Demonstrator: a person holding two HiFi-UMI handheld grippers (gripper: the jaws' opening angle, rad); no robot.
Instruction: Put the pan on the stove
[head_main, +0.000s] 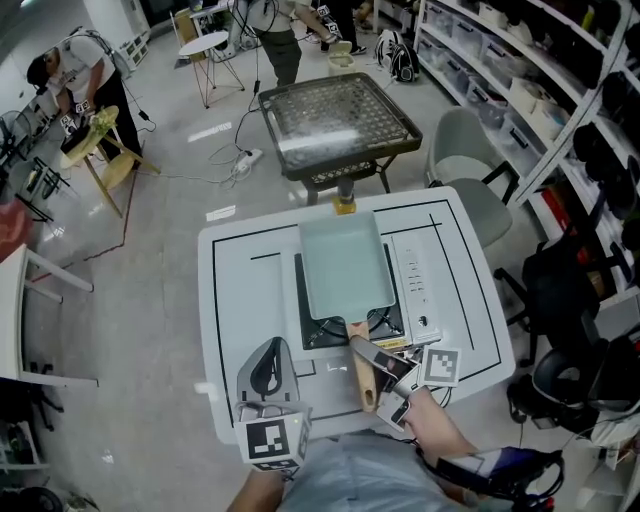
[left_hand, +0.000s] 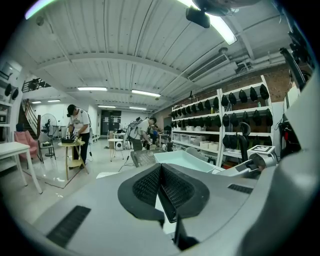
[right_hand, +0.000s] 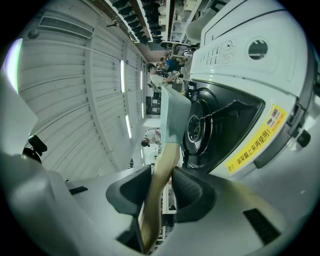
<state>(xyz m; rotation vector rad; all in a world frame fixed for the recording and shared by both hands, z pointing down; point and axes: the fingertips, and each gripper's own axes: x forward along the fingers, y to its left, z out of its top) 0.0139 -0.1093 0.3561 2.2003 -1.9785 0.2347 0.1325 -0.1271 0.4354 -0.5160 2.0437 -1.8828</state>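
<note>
the pale green rectangular pan (head_main: 345, 262) is held over the white gas stove (head_main: 418, 290) on the counter (head_main: 235, 300). its wooden handle (right_hand: 161, 172) is clamped between the jaws of the right gripper (right_hand: 159, 192) so it can be set down level. the jaws of the left gripper (left_hand: 164, 192) are closed together, empty, parked aside.

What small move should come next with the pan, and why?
Probably ease the pan down flat onto the burner before letting go: the right gripper has its jaws clamped on the wooden handle, and the pan hangs over the stove, seemingly not settled on the burner.
</note>
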